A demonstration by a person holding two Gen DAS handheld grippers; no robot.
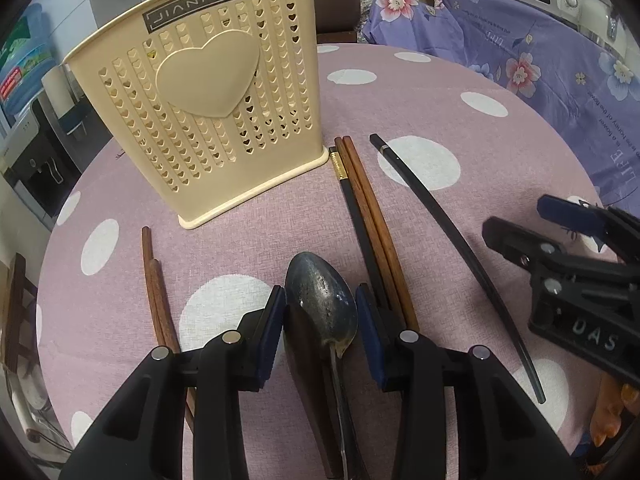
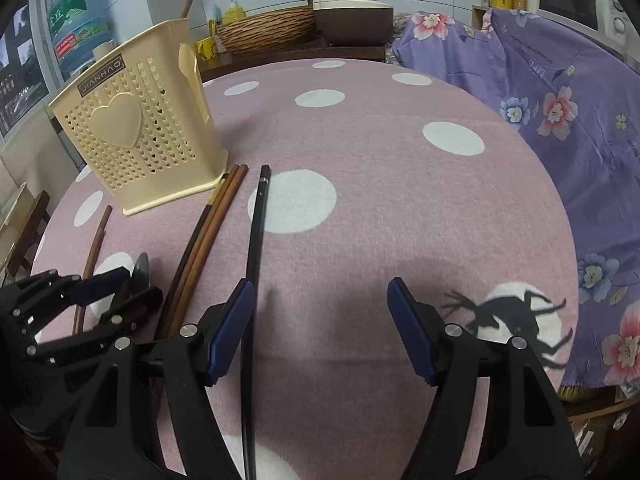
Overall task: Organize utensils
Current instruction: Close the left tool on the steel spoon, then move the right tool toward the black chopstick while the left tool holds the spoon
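A cream perforated utensil holder (image 1: 208, 100) with a heart stands on the table; it also shows in the right wrist view (image 2: 140, 136). My left gripper (image 1: 320, 312) has its pads either side of the bowl of a metal spoon (image 1: 324, 300) and looks shut on it. Brown chopsticks (image 1: 372, 232) and black chopsticks (image 1: 452, 240) lie right of it, another brown pair (image 1: 158, 292) to its left. My right gripper (image 2: 320, 320) is open and empty, a black chopstick (image 2: 256, 256) by its left finger.
The round table has a pink polka-dot cloth (image 2: 380, 208). A purple floral cloth (image 2: 560, 100) covers things at the right. A wicker basket (image 2: 268, 28) and a cooker stand behind the table. The left gripper shows in the right wrist view (image 2: 80, 300).
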